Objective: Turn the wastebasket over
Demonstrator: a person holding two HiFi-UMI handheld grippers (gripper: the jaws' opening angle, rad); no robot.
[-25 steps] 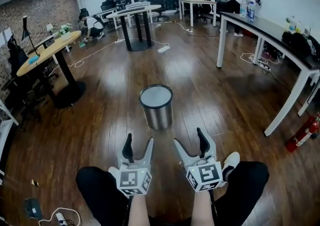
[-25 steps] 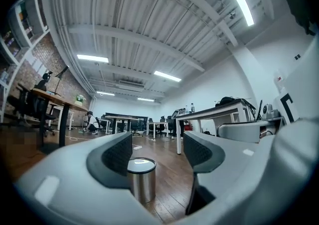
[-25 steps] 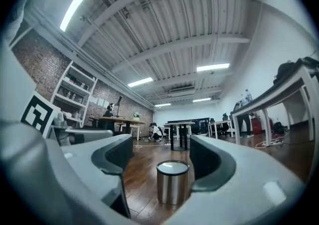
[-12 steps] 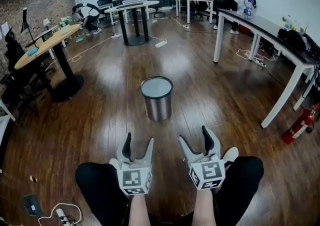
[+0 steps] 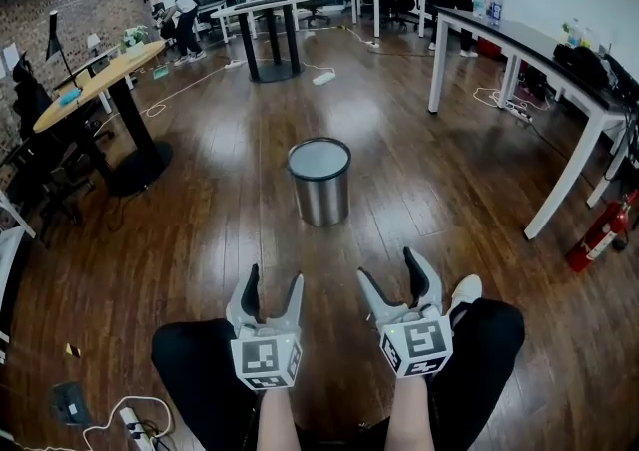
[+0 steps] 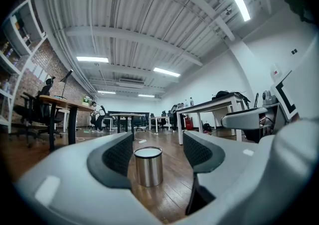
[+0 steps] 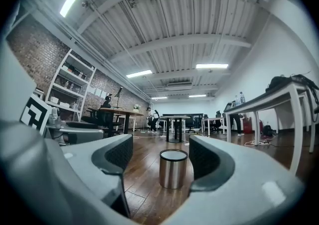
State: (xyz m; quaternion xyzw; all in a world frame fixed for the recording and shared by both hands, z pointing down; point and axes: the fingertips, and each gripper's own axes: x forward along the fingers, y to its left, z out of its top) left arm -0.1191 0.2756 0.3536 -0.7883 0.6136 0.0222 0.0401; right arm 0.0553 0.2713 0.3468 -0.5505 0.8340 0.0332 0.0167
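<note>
A round steel wastebasket [image 5: 319, 182] stands upright on the wooden floor, rim up, some way ahead of both grippers. It shows between the jaws in the left gripper view [image 6: 147, 166] and in the right gripper view [image 7: 173, 168]. My left gripper [image 5: 272, 289] and right gripper [image 5: 393, 281] are held side by side above the person's knees, level, pointing at the basket. Both are open with nothing between the jaws. Neither touches the basket.
A round wooden table [image 5: 98, 90] on a black pedestal stands at the left. A long white-legged desk [image 5: 539, 52] runs along the right, with a red fire extinguisher [image 5: 597, 233] beside it. Cables lie on the floor. A person [image 5: 178, 12] stands far back.
Both grippers have moved forward towards the wastebasket, staying open. The person at the far back left has risen from a crouch to standing.
</note>
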